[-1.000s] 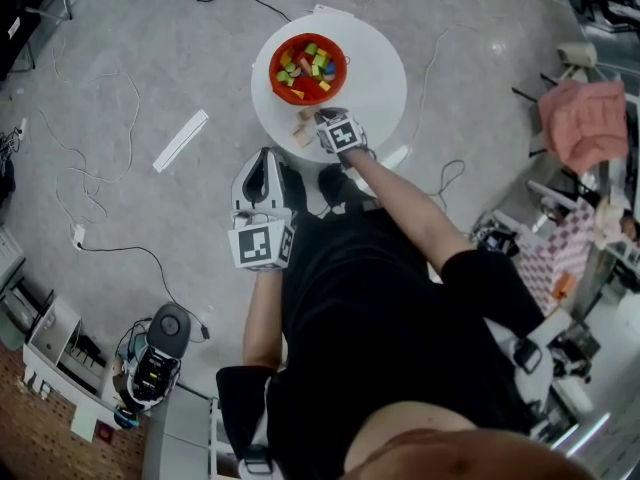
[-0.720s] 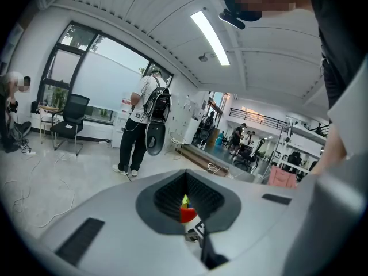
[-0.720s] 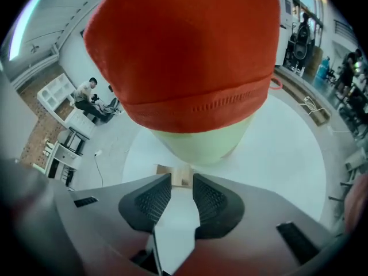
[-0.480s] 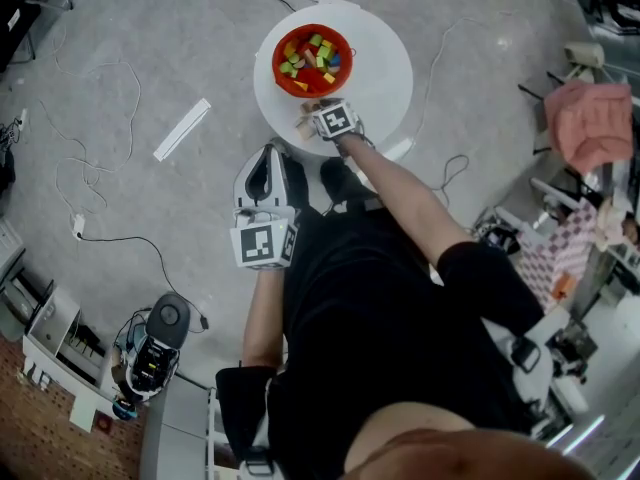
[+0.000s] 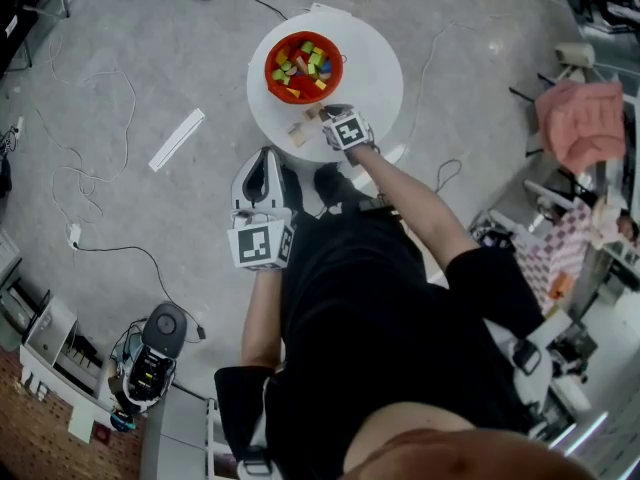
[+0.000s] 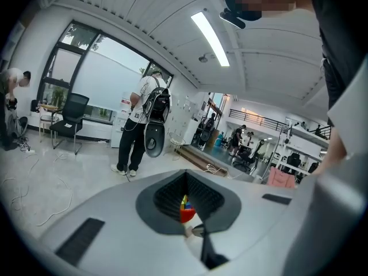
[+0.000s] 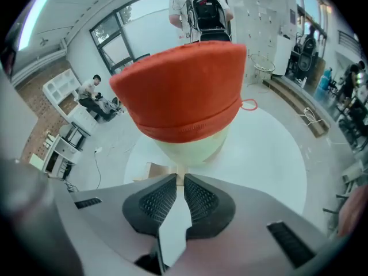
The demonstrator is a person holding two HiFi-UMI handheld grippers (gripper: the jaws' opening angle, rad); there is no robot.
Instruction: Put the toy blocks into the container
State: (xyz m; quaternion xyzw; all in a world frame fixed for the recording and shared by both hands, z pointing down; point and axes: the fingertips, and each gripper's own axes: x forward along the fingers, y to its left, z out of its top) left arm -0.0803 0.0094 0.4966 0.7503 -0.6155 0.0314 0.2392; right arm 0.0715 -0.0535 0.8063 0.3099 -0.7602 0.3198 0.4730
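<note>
A red bowl (image 5: pixel 304 65) holding several coloured blocks stands on the round white table (image 5: pixel 375 73). Two pale wooden blocks (image 5: pixel 297 131) lie on the table in front of the bowl. My right gripper (image 5: pixel 333 118) is at the table's near edge, just short of the bowl. Its jaws are closing, and in the right gripper view (image 7: pixel 179 180) a thin wooden block (image 7: pixel 179 176) sits pinched between the tips, with the bowl (image 7: pixel 181 94) looming right behind. My left gripper (image 5: pixel 264 173) hangs low beside the table, shut and empty (image 6: pixel 185 200).
Cables run across the floor around the table. A white strip (image 5: pixel 178 139) lies on the floor to the left and a pink cloth (image 5: pixel 583 118) is at the right. A person with a backpack (image 6: pixel 144 122) stands far off in the left gripper view.
My right gripper went up to the bowl's rim, then drew back a little toward the table's near edge. The left gripper has stayed put.
</note>
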